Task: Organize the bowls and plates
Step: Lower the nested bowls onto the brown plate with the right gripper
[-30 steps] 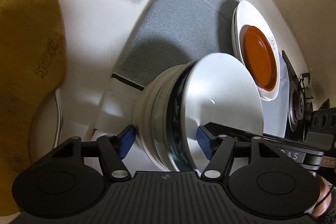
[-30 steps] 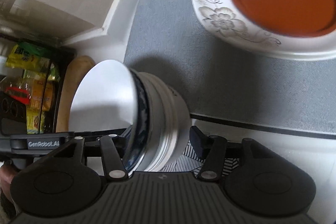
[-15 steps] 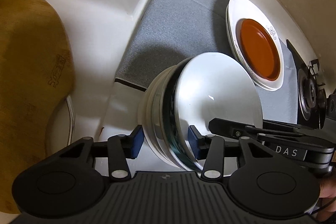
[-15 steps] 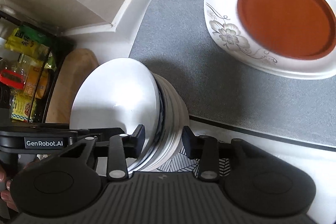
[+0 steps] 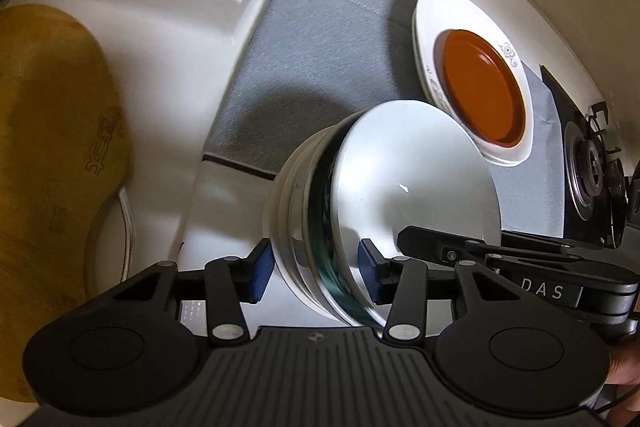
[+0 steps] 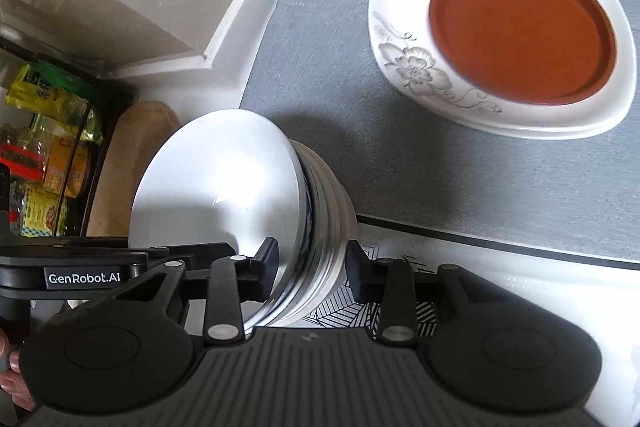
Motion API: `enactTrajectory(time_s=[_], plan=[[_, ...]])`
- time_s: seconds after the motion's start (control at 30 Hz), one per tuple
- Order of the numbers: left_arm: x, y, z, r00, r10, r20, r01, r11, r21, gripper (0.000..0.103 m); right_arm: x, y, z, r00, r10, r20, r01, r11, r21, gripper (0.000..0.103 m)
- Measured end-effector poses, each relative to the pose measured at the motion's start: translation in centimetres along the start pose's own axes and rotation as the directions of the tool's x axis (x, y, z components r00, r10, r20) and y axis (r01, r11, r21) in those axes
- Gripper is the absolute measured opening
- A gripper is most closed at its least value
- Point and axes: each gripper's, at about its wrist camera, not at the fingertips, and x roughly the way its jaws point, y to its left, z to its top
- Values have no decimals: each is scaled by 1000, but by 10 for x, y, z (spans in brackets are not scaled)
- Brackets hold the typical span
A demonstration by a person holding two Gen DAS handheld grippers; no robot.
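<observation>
A stack of nested white bowls (image 5: 400,195), one with a dark blue band, is held on its side between both grippers above the counter. My left gripper (image 5: 316,277) is shut on the stack's rims from one side. My right gripper (image 6: 312,267) is shut on the same stack (image 6: 224,195) from the opposite side. A brown plate (image 6: 520,27) lies on a white flower-patterned plate (image 6: 404,67) on the grey mat (image 6: 400,167). These plates also show in the left wrist view (image 5: 480,87).
A wooden cutting board (image 5: 52,155) lies on the white counter at the left. A gas stove burner (image 5: 588,179) is at the right. A shelf with packaged goods (image 6: 44,155) stands at the left in the right wrist view. A patterned cloth (image 6: 344,311) lies under the grippers.
Both grippers closed from wide open onto the bowl stack and lifted it. The plates and mat now appear farther away.
</observation>
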Motion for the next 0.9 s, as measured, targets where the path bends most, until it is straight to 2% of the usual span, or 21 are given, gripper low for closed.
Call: enactTrajectory(time_s=[0.2, 0.47, 0.9], plan=[[-5, -19, 14, 999, -9, -32, 9, 1000, 2, 49, -22, -9, 4, 1000, 2, 24, -3, 999, 40, 40], [-15, -66, 36, 1000, -8, -17, 10, 997, 79, 49, -62, -27, 20, 996, -10, 90, 5, 998, 63, 40], [-18, -142, 87, 998, -55, 19, 51, 985, 162, 50, -128, -66, 73, 975, -65, 211, 49, 996, 81, 39]])
